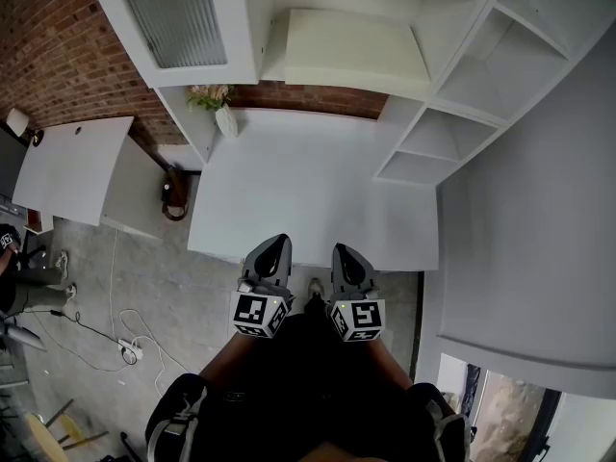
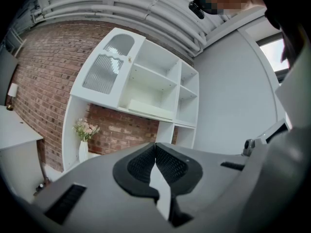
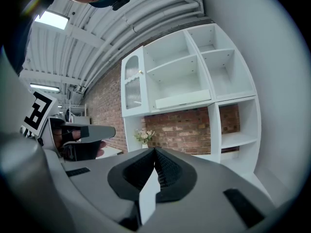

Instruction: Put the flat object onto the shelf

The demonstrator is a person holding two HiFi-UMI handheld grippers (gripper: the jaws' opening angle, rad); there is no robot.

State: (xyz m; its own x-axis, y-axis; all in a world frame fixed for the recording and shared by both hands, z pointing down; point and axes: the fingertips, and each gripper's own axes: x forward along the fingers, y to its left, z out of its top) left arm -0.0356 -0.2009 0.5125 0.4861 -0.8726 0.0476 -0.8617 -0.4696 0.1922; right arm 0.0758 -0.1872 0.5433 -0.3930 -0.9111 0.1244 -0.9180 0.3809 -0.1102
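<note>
A flat cream-white panel [image 1: 351, 51] lies on a shelf of the white wall unit [image 1: 452, 85], above the desk. The same panel [image 2: 148, 109] shows in the left gripper view and in the right gripper view as a pale slab [image 3: 183, 100] on the middle shelf. My left gripper [image 1: 274, 251] and right gripper [image 1: 346, 256] hang side by side close to my body, just short of the desk's front edge. Both are shut with nothing between the jaws, which meet tip to tip in the left gripper [image 2: 155, 147] and the right gripper [image 3: 154, 152]. Both are far from the panel.
A white desk top [image 1: 308, 186] lies under the shelves, with a white vase of flowers [image 1: 224, 115] at its back left. A ribbed-glass cabinet door [image 1: 178, 17] is upper left. A second white table [image 1: 72, 166] stands left; cables [image 1: 125, 346] lie on the floor. A grey wall [image 1: 539, 239] runs along the right.
</note>
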